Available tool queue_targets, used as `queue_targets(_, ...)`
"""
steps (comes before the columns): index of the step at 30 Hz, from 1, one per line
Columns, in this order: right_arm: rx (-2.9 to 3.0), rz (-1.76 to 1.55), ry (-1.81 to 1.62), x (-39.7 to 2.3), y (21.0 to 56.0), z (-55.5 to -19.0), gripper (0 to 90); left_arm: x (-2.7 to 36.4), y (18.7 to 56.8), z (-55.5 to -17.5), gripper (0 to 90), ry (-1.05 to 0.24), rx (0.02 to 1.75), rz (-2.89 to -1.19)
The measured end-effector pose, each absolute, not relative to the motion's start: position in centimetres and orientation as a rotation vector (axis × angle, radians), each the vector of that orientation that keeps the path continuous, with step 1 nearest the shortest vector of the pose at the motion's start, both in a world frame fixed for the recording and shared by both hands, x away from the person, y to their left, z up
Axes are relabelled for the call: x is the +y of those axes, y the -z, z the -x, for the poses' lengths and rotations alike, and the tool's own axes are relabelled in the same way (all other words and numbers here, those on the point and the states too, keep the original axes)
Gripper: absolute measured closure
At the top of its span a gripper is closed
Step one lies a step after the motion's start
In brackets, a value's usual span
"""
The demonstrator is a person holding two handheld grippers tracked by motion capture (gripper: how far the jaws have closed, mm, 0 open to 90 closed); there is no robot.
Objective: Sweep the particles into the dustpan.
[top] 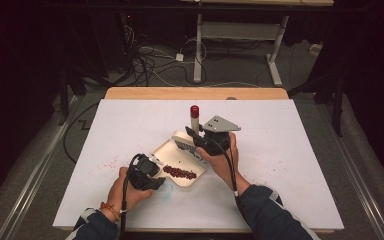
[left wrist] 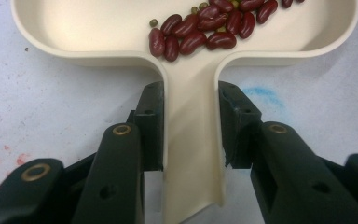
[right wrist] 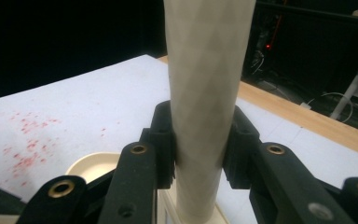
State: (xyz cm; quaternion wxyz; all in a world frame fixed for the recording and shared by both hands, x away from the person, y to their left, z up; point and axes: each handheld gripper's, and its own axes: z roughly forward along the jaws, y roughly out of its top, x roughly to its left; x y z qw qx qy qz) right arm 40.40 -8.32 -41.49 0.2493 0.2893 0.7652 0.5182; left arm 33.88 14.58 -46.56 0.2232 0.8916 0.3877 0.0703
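Tabletop (top: 130,125): white sheet, red speckle stains off to the outer side of the left tongs.

Cream dustpan-style tray (top: 172,150) lies flat between the two tongs. Its flat handle (left wrist: 193,140) runs back into the left tongs (top: 152,172); these are clenched on it, one jaw pressed to each edge.

Right tongs (top: 192,134) sit at the tray's far end, clamped around a pale upright brush handle (right wrist: 207,93), red cap (top: 194,110) on top. Its base meets a small cream brush head (top: 182,142) at the tray's far rim; bristles too small to make out.

Red kidney beans (left wrist: 205,28) piled inside the tray, just ahead of the left tongs near the handle root. A few green mung beans (left wrist: 154,22) mixed in.

Progress, as I read it: looks like a sweep-beans-into-tray job, mostly done. Beans are collected in the pan and I see no loose ones on the sheet, though anything small would be hard to spot from the high view. Left to do, probably: lift the brush clear, then carry or tip the tray. Tray not yet lifted.
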Motion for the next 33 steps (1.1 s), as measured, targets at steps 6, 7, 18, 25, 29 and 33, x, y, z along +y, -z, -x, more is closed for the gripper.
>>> queue_targets(6, 2.122, -0.769, -1.427, -8.5, 41.2, -39.4, 70.2, 14.6, 46.5, -33.8, 63.7, -0.201, 1.065, -2.457)
queue_targets(7, 2.127, -0.768, -1.431, -8.4, 41.1, -39.2, 70.1, 14.6, 46.5, -33.8, 63.7, -0.203, 1.066, -2.457)
queue_targets(18, 2.183, -0.702, -1.479, -7.8, 40.1, -37.6, 70.2, 14.4, 46.5, -33.6, 63.6, -0.207, 1.053, -2.473)
queue_targets(25, 2.147, -0.725, -1.498, -9.3, 39.1, -37.6, 70.2, 14.3, 46.5, -33.4, 63.7, -0.207, 1.033, -2.485)
queue_targets(29, 2.124, -0.742, -1.5, -10.8, 38.3, -37.6, 70.2, 14.3, 46.5, -33.2, 63.6, -0.206, 1.028, -2.487)
queue_targets(33, 2.101, -0.742, -1.47, -12.6, 37.6, -37.2, 70.2, 14.2, 46.6, -33.2, 63.7, -0.214, 1.025, -2.493)
